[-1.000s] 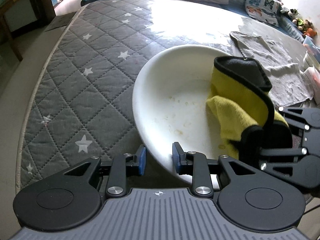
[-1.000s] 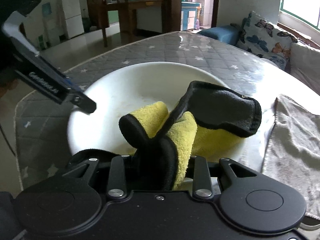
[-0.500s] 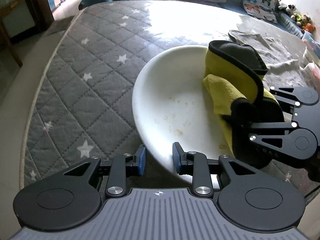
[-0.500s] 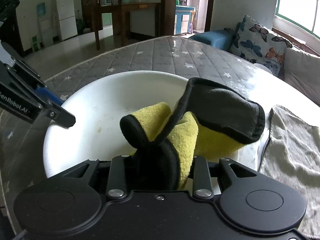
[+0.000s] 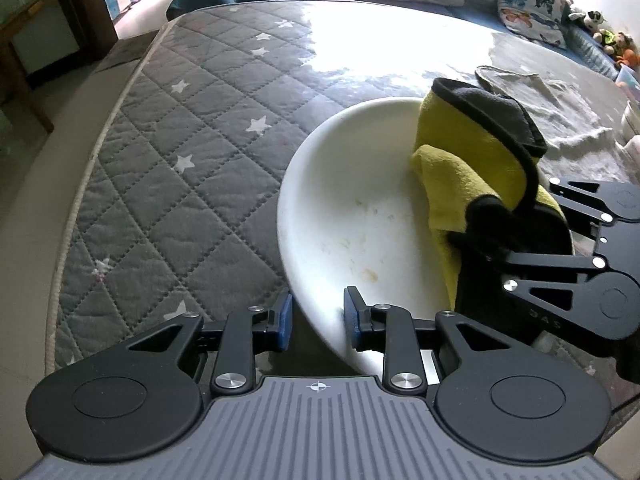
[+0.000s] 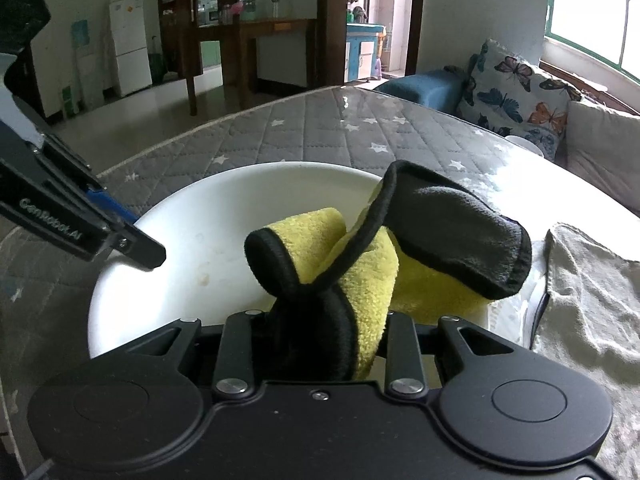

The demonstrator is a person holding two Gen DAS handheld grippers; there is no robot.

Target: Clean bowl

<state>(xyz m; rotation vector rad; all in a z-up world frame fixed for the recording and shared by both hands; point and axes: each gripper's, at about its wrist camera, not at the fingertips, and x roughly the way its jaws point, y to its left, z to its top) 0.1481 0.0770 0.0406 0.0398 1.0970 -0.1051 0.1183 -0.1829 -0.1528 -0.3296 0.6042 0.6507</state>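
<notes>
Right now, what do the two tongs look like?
Left tongs: black linkage arms with silver rivets, blue pads, ribbed grey body with a crosshair mark. Right tongs: same black arms and rivets, black body. "GenRobot.AI" lettering on the left one's side.

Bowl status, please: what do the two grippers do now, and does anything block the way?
Left gripper open, fingers astride bowl rim. Right gripper shut on yellow cloth, inside bowl. Stains remain. Nothing blocking.

Left wrist view: close, low at bowl [image 5: 344,216] rim, facing sofa. Right wrist view: close, facing room (doorway side). Shared: bowl, cloth [image 6: 360,264].
</notes>
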